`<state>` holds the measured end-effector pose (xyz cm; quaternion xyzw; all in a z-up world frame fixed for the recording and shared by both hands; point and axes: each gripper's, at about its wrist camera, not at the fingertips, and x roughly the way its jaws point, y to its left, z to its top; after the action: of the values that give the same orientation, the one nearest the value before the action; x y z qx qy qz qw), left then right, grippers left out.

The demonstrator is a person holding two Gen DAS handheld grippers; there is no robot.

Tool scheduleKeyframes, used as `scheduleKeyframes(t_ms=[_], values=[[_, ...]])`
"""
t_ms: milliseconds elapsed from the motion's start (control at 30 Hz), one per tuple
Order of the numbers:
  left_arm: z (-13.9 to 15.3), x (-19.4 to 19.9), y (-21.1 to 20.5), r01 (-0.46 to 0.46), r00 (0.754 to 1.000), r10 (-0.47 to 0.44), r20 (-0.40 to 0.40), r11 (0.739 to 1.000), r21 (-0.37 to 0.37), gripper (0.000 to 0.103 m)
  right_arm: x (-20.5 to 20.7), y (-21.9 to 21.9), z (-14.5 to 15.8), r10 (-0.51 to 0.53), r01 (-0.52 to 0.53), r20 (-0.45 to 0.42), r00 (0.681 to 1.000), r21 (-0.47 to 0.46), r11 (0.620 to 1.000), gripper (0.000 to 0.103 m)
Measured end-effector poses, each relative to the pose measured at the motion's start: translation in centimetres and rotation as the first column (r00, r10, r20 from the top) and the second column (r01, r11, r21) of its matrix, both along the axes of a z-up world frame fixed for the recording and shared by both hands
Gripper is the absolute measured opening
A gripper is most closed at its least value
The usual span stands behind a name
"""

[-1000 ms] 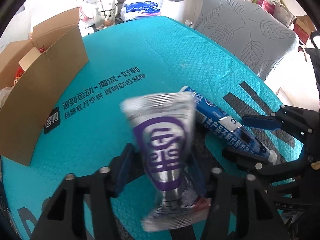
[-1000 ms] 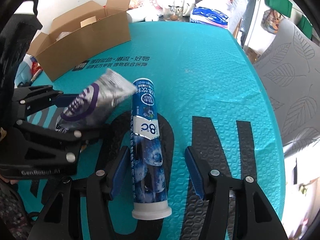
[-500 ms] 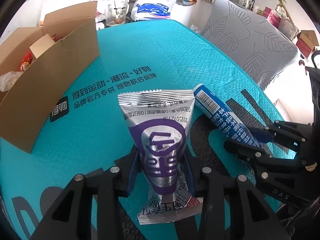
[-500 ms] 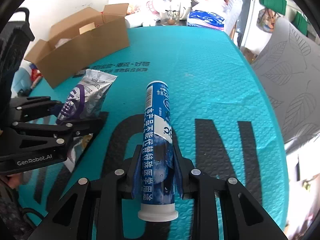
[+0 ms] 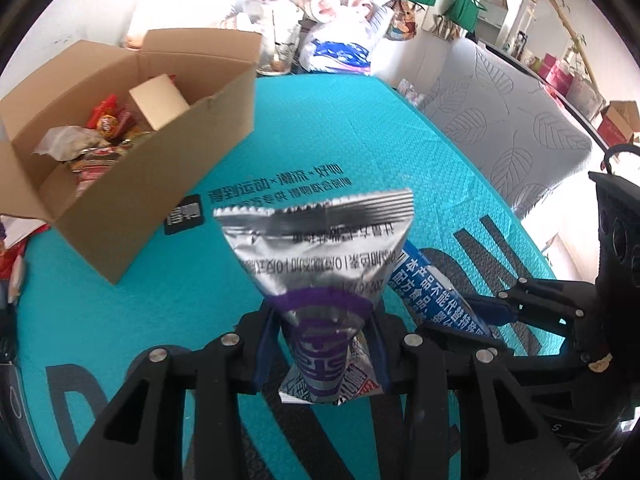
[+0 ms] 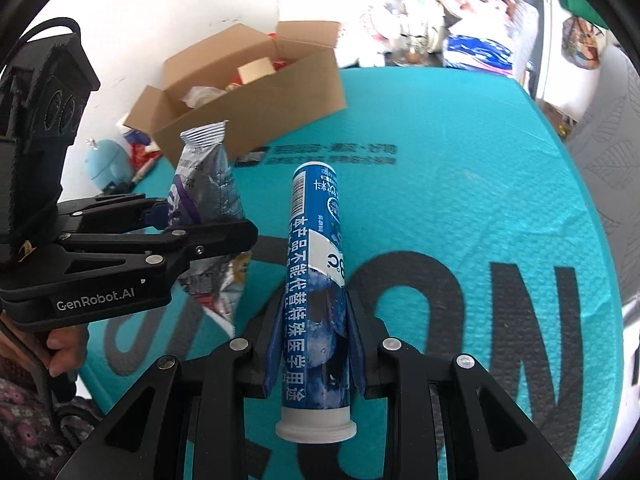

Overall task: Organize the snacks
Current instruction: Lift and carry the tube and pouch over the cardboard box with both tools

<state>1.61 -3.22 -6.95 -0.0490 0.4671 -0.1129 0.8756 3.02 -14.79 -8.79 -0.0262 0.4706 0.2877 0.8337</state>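
My left gripper (image 5: pixel 322 344) is shut on a silver and purple snack packet (image 5: pixel 320 256), which is lifted off the teal table cover (image 5: pixel 320 128). In the right wrist view that packet (image 6: pixel 208 184) stands up between the left gripper's fingers (image 6: pixel 224 236). My right gripper (image 6: pixel 314 344) is shut on a blue tube with a white cap (image 6: pixel 316 280), held above the cover. The tube (image 5: pixel 432 288) also shows in the left wrist view beside the packet. An open cardboard box (image 5: pixel 132 152) with several snacks inside sits at the far left; it also shows in the right wrist view (image 6: pixel 256 100).
A grey leaf-patterned sofa (image 5: pixel 512 120) runs along the table's right side. Bags and jars (image 5: pixel 336 44) crowd the far edge. A person's hand (image 6: pixel 64 344) holds the left gripper at the lower left. A pale blue object (image 6: pixel 106 160) lies left of the box.
Both grippers closed on their items and lifted them off the table. The box now looks nearer, with its inside showing.
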Motion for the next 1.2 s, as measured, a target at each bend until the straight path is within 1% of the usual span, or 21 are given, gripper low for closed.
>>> scheduleKeyframes(t_ms=[200, 400, 500, 667, 933, 1200], values=[[2.2, -0.9, 2.2, -0.063, 0.996, 0.063, 0.061, 0.998, 0.0, 0.039, 0.1, 2.4, 1.9, 0.078, -0.079, 0.042, 0.996, 0.022, 0.997, 0.028], [4.1, -1.2, 3.9, -0.124, 0.985, 0.121, 0.125, 0.992, 0.013, 0.039, 0.3, 4.0, 3.7, 0.139, -0.143, 0.098, 0.985, 0.034, 0.989, 0.028], [4.9, -1.2, 4.5, -0.137, 0.981, 0.135, 0.14, 0.991, 0.006, 0.038, 0.5, 4.6, 4.3, 0.167, -0.173, 0.107, 0.98, 0.042, 0.984, 0.028], [6.7, -1.1, 5.4, -0.155, 0.969, 0.151, 0.194, 0.988, 0.005, 0.038, 0.8, 6.0, 5.9, 0.208, -0.215, 0.149, 0.967, 0.032, 0.976, 0.028], [9.9, -0.1, 7.8, -0.202, 0.94, 0.196, 0.28, 0.979, -0.008, 0.038, 2.2, 8.2, 9.4, 0.243, -0.256, 0.249, 0.938, 0.021, 0.967, 0.028], [13.4, 2.6, 11.0, -0.257, 0.898, 0.242, 0.368, 0.966, -0.009, 0.038, 5.5, 10.9, 12.3, 0.281, -0.303, 0.316, 0.906, 0.022, 0.953, 0.028]])
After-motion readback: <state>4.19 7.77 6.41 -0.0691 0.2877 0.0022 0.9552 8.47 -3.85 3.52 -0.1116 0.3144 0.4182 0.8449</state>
